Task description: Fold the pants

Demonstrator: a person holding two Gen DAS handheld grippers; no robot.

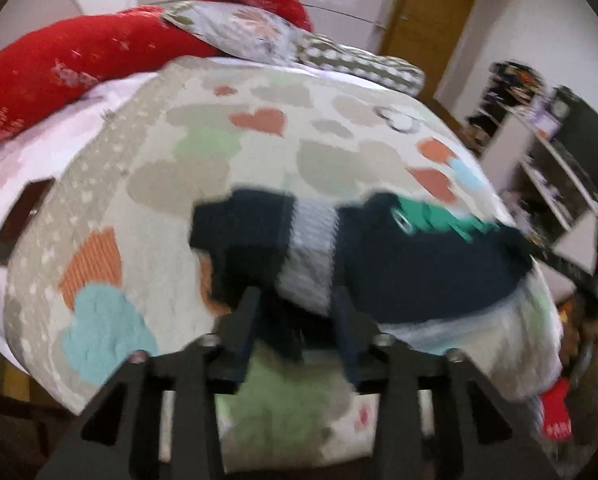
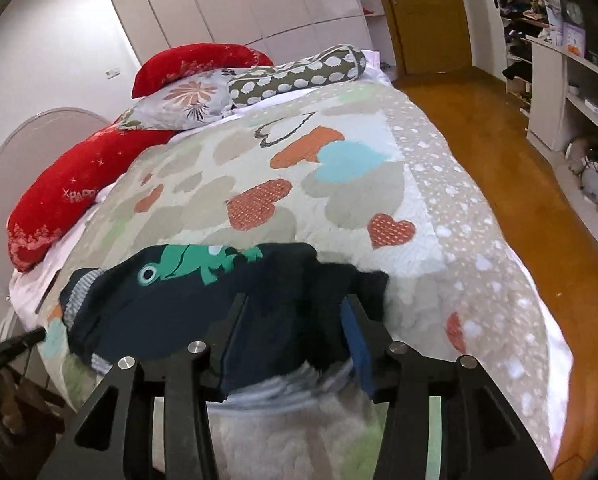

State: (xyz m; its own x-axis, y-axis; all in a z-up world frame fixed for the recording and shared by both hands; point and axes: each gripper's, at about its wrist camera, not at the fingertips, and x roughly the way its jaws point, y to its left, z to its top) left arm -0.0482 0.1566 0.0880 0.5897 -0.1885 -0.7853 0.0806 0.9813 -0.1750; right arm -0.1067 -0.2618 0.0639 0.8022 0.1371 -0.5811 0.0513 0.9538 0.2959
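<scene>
Small dark navy pants (image 1: 411,256) with a green frog print (image 1: 439,216) and grey ribbed cuffs (image 1: 311,256) lie bunched on the heart-patterned quilt (image 1: 203,148). My left gripper (image 1: 297,300) has its jaws around the grey cuff end, fabric between the fingers. In the right wrist view the pants (image 2: 171,312) lie across the near quilt (image 2: 339,184). My right gripper (image 2: 295,300) has its jaws apart over the dark fabric near the grey waistband (image 2: 283,392). The right gripper also shows at the left wrist view's right edge (image 1: 591,276).
Red pillows (image 2: 75,188), a floral pillow (image 2: 187,100) and a spotted bolster (image 2: 299,72) lie at the bed's head. A dark flat object (image 1: 19,220) lies on the pink sheet. Wooden floor (image 2: 499,168) and white shelves (image 2: 571,92) are to the right.
</scene>
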